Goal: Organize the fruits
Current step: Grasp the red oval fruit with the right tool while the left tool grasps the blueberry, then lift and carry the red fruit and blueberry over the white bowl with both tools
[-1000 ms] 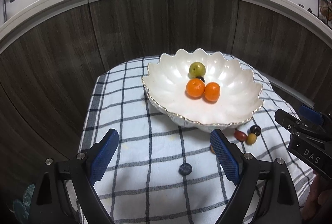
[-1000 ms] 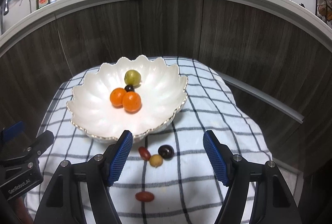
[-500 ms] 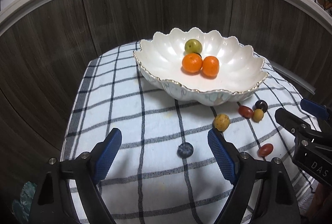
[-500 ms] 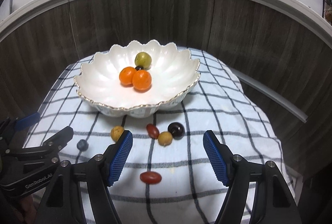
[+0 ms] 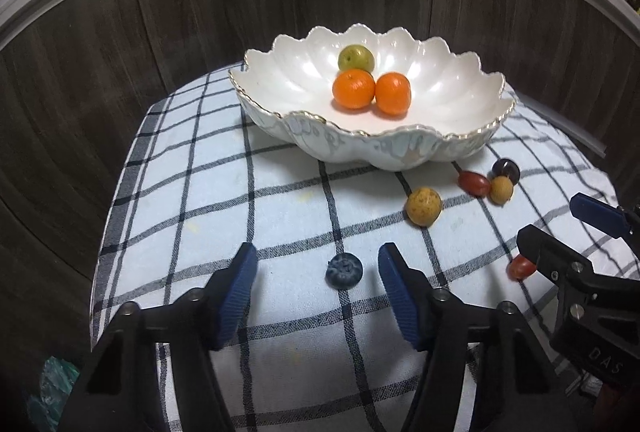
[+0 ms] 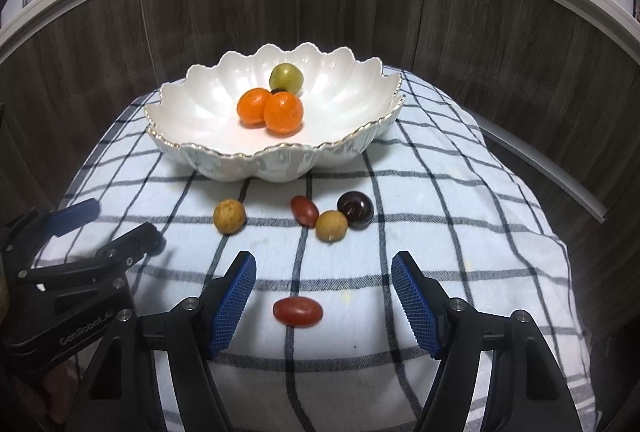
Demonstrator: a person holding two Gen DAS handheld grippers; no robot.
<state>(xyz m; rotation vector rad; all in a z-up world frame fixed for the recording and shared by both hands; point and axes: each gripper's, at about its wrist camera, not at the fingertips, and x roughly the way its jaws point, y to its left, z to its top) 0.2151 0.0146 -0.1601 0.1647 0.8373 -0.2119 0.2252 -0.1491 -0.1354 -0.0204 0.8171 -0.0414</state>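
Both grippers have come down closer to the checked cloth since the earlier frames, and the left gripper's jaws have just been closing in. They are not yet touching anything: a blueberry lies on the cloth between the blue pads, with a gap on each side.

Going left to right in the left wrist view, the blueberry sits nearest the camera. Past it a rough yellow-brown fruit lies alone. Farther right a small red fruit, a smaller tan fruit and a dark purple fruit cluster together, touching or nearly so, just in front of the bowl's right side. At the far right an oblong red fruit is partly hidden behind the right gripper's black finger.

The white scalloped bowl, gold at the rim, stands at the back of the cloth. It holds two oranges side by side and a green fruit behind them.

In the right wrist view, the right gripper has its jaws spread, the oblong red fruit lying on the cloth between them, untouched. The left gripper shows at the left edge there.
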